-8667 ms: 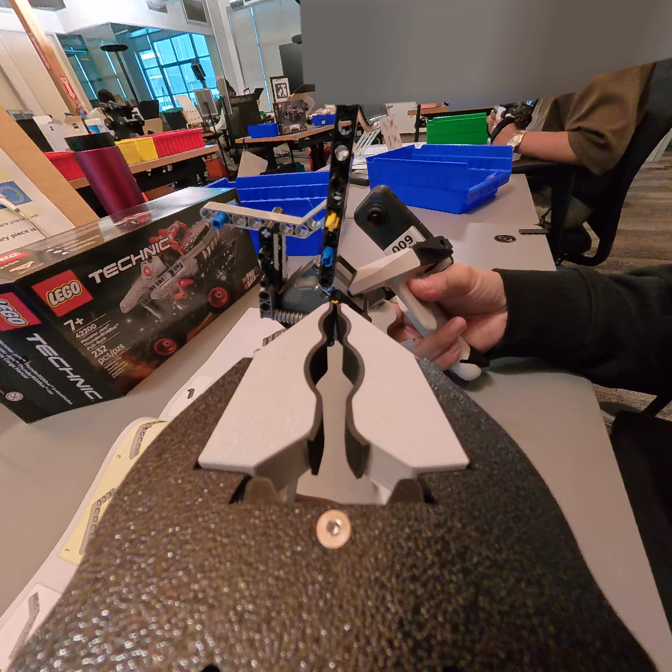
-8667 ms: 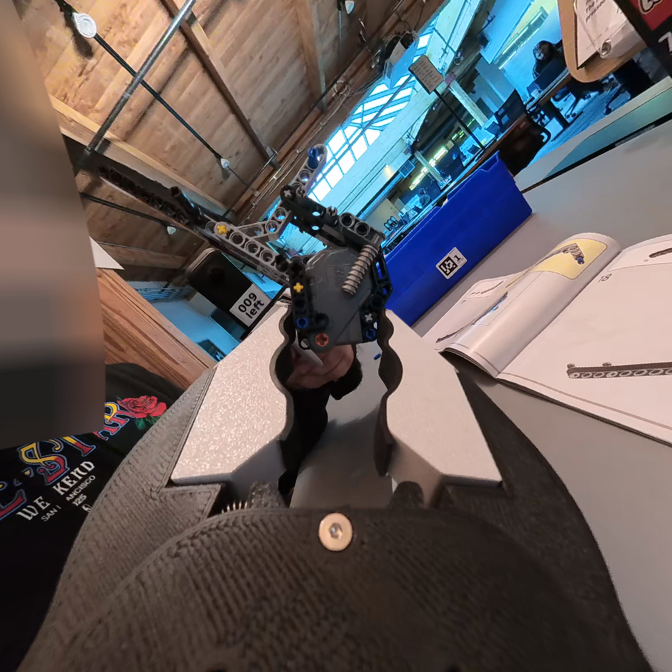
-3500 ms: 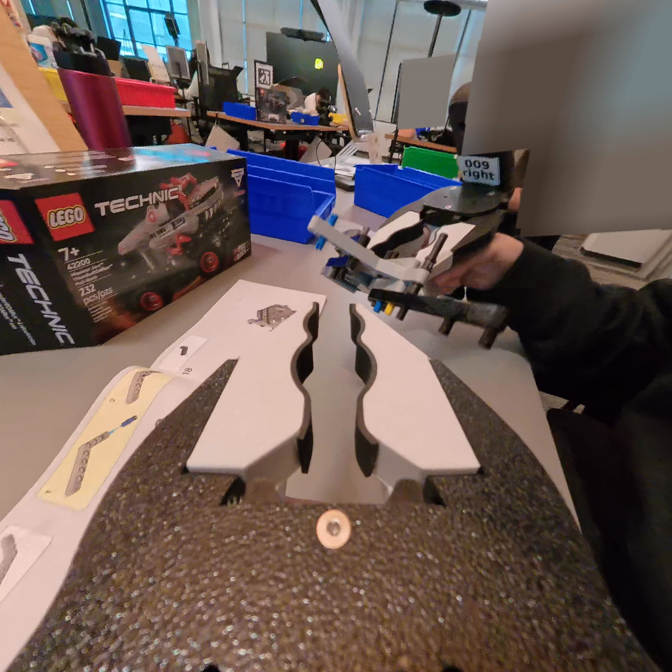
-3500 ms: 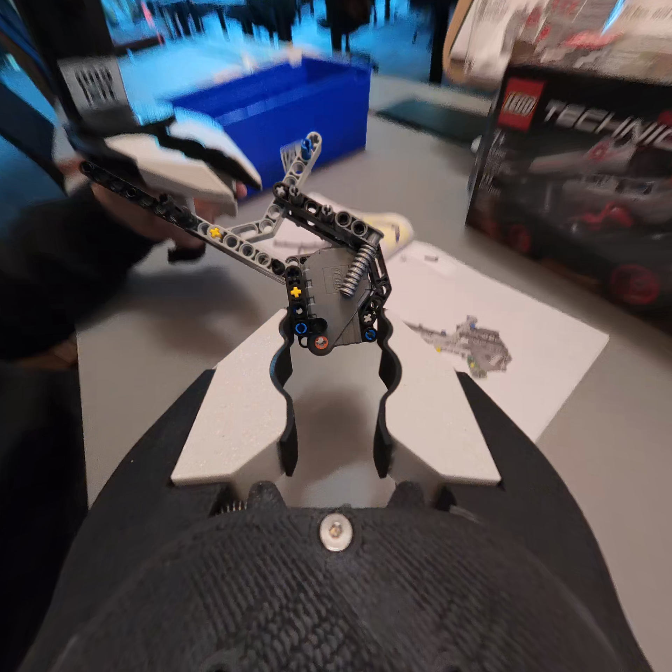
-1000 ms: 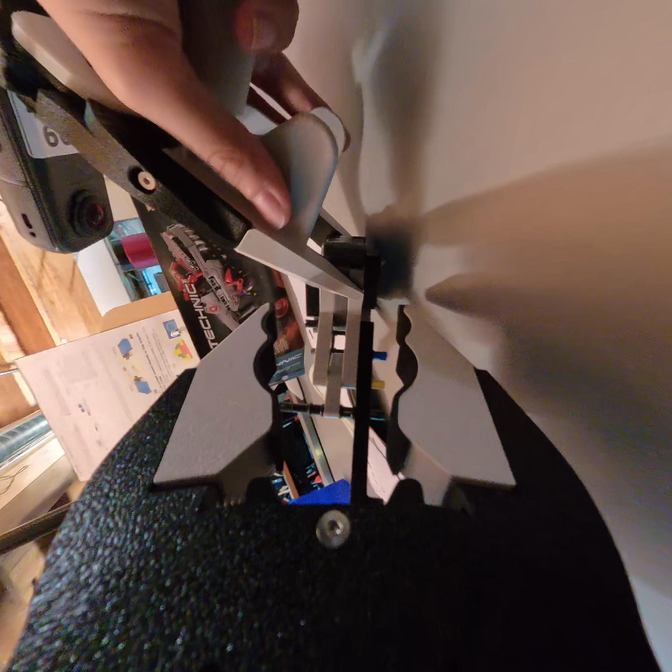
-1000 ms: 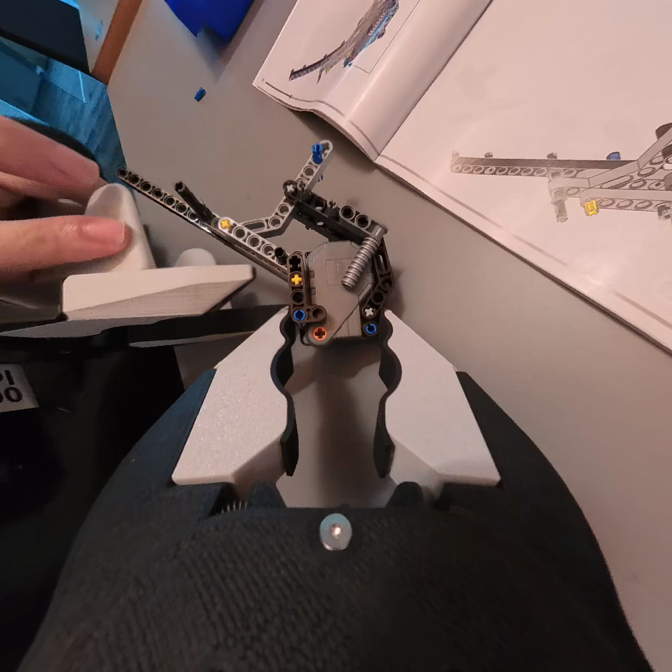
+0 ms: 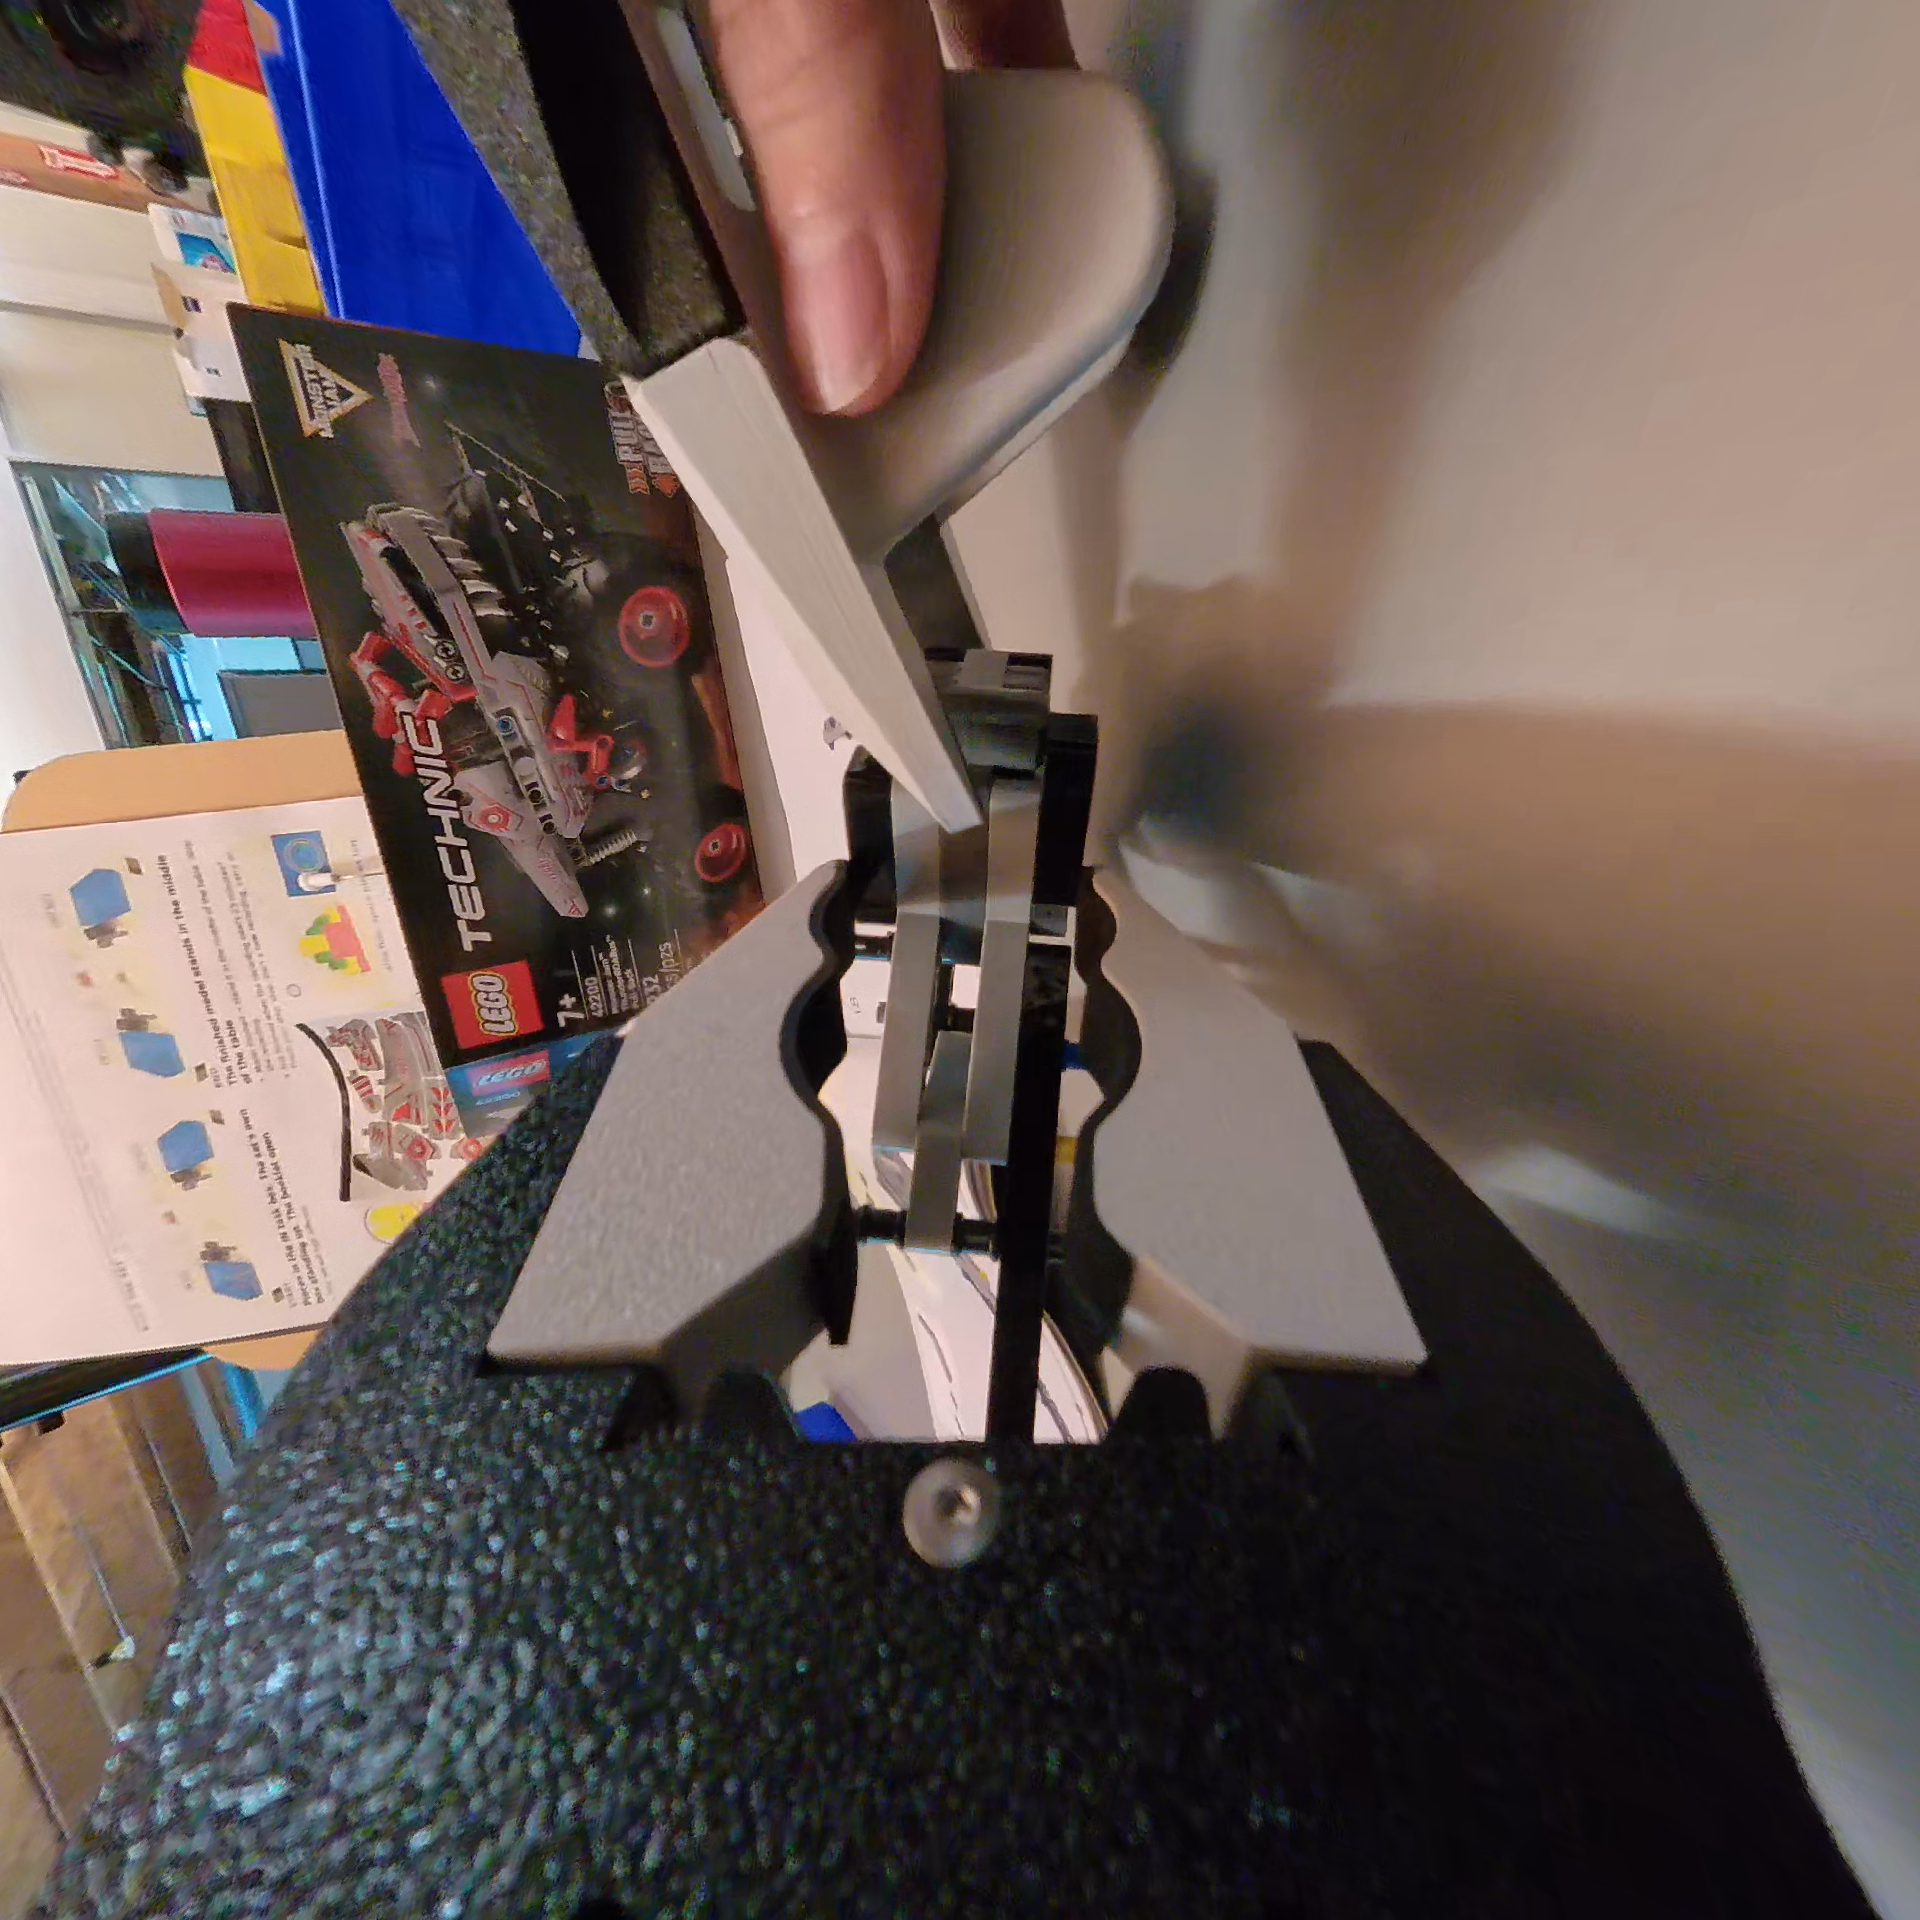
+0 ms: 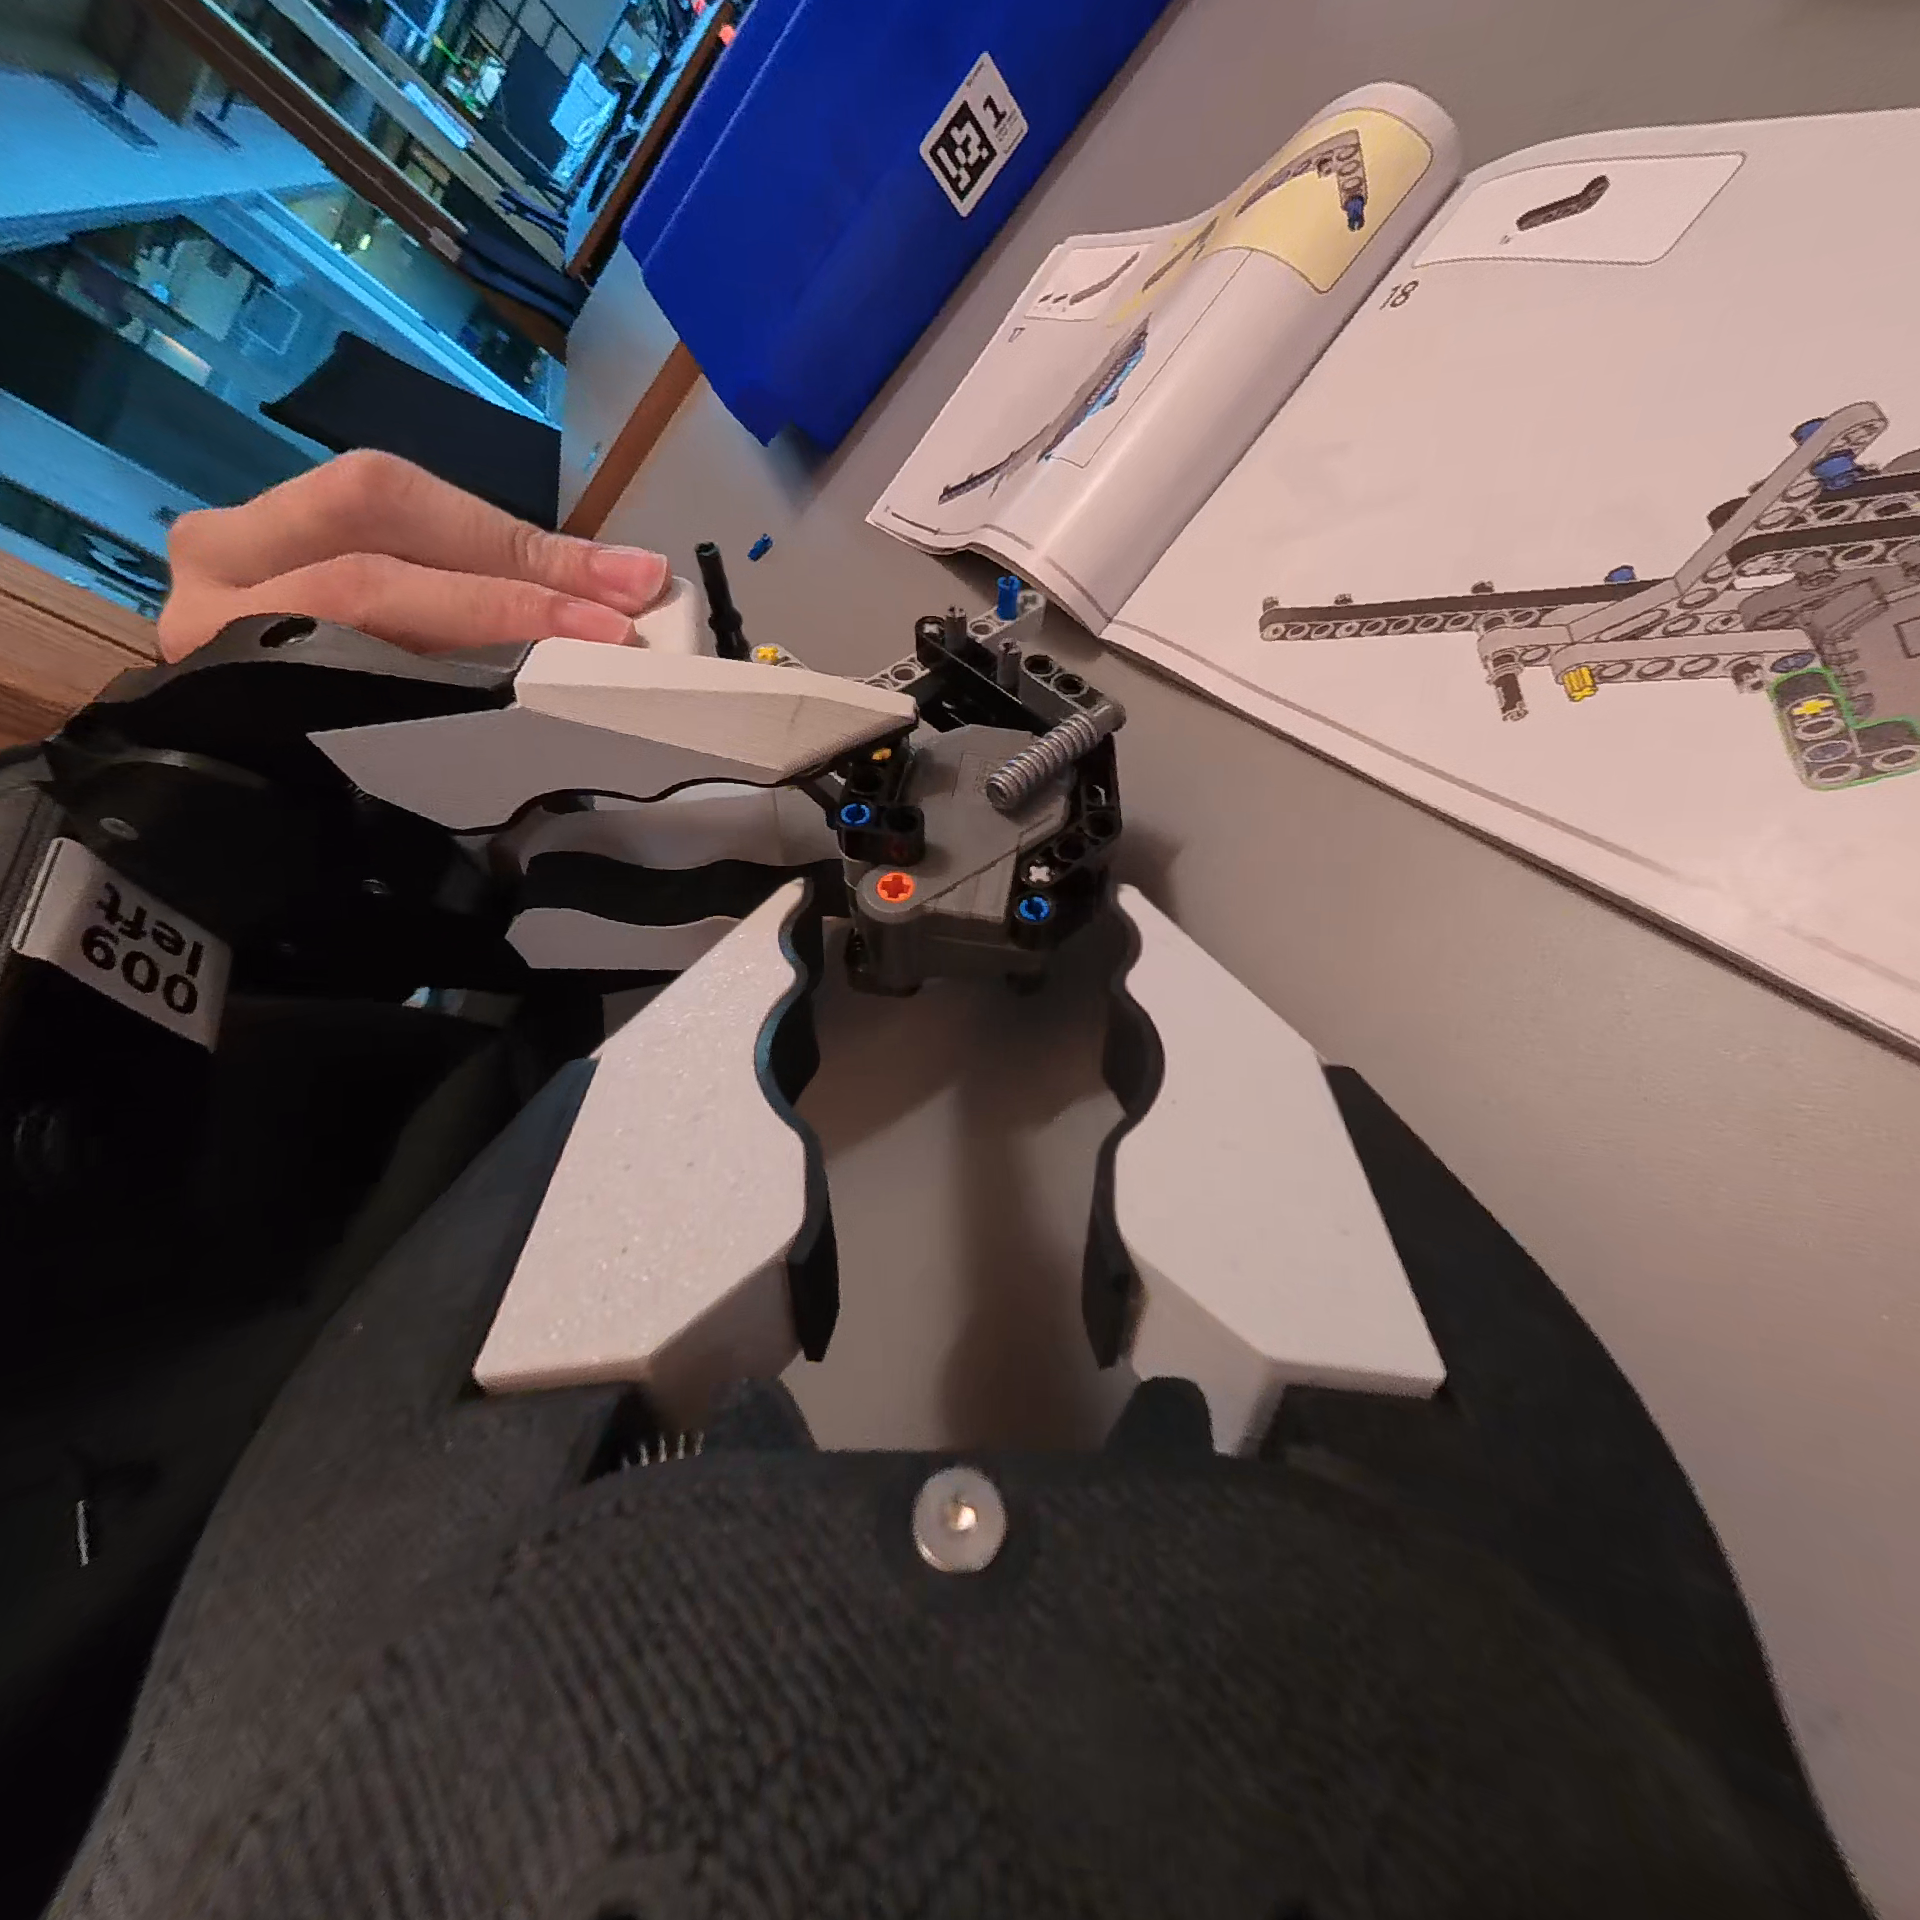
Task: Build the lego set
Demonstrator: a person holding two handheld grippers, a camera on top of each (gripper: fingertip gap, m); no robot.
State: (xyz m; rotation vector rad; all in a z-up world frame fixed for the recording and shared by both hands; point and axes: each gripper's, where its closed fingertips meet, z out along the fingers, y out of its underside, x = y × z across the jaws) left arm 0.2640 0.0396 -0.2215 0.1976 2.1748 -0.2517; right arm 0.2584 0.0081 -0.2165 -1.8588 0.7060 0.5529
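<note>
Right hand-held gripper (image 8: 961,925) is clamped on the grey block end of the lego assembly (image 8: 971,821), bracing it above the surface (image 8: 1455,987). Left hand-held gripper (image 7: 961,935) straddles the black beam (image 7: 1029,1143), fingers parted, not pinching; probably lining up to press. Instruction booklet (image 8: 1455,416) lies open at far right for reference.

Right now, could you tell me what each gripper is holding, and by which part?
The right gripper clamps the Lego assembly by its grey motor block. The left gripper straddles its beams, apparently open.

A blue bin (image 8: 831,229) w/ a square tag is sitting on the grey table (image 8: 1455,1039), a printed sheet (image 7: 177,1081) is leaning nearby.
</note>
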